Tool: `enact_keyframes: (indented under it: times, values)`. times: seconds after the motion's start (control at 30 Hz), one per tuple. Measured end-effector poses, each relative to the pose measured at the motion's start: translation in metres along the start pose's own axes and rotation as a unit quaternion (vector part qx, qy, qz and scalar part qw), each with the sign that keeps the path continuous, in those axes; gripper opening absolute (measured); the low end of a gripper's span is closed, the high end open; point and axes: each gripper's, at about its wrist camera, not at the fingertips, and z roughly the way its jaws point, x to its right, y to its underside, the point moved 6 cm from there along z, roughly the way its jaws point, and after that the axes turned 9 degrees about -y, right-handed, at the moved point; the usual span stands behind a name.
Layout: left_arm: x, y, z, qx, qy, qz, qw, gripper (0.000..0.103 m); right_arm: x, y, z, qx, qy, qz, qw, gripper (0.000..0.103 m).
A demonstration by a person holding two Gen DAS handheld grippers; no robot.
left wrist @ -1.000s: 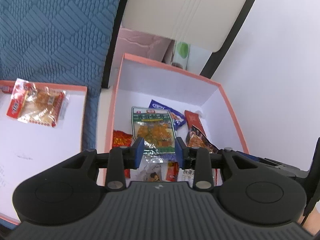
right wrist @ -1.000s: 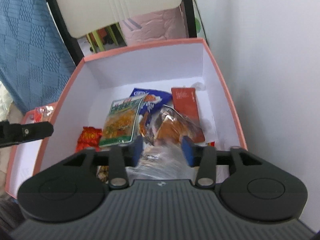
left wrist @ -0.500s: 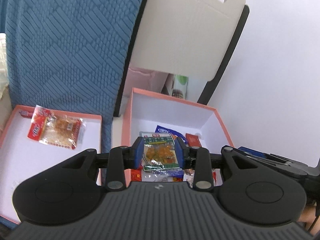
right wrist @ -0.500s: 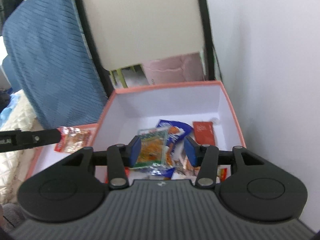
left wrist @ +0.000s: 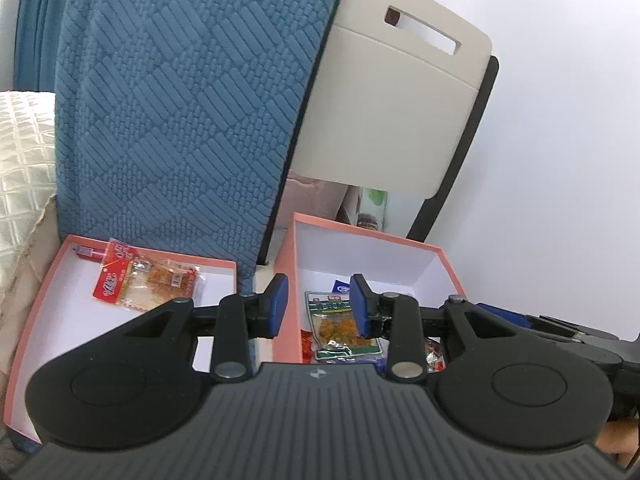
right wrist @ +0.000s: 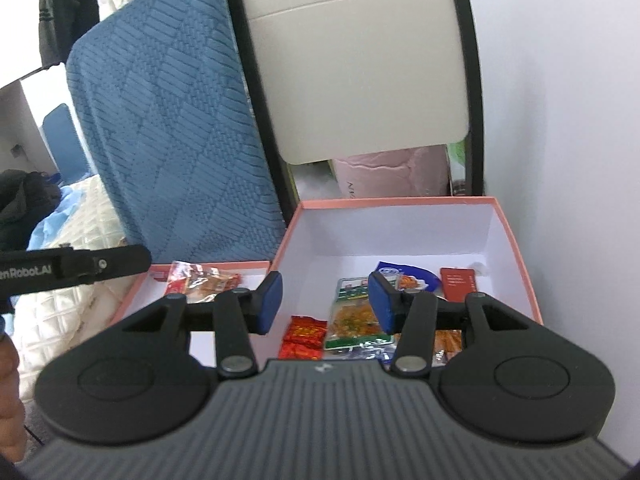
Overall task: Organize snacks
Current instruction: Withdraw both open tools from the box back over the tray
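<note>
A deep pink box (left wrist: 362, 235) with white walls holds several snacks: a green packet (left wrist: 338, 322) on top, a blue packet (right wrist: 404, 276), a flat red packet (right wrist: 458, 284) and a small red packet (right wrist: 304, 336). Left of it lies a shallow pink tray (left wrist: 40, 292) with one red and clear packet (left wrist: 148, 276). My left gripper (left wrist: 319, 306) hangs above the box's near left wall, open, with nothing between its blue pads. My right gripper (right wrist: 324, 305) hovers over the box's near side, also open and empty. The green packet (right wrist: 352, 312) lies in the box behind its pads.
A blue quilted cushion (left wrist: 192, 100) stands behind the tray, and a beige chair back (left wrist: 392, 100) with a black frame behind the box. A white wall (left wrist: 560, 160) runs close along the box's right side. Cream bedding (left wrist: 24, 160) lies at the left.
Both grippers have risen and drawn back from the box, so the snacks look smaller and more of the cushion and chair shows. The jaws kept their width; no snack moved.
</note>
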Motion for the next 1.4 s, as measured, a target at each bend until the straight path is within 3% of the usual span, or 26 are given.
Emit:
enact_keyframes:
  times: [1.4]
  values:
    - [-0.156,0.038,-0.018,-0.012,-0.055,-0.077,0.9954,0.039,-0.126,0.057,0.058,-0.070,-0.054,-0.057,0.994,0.050]
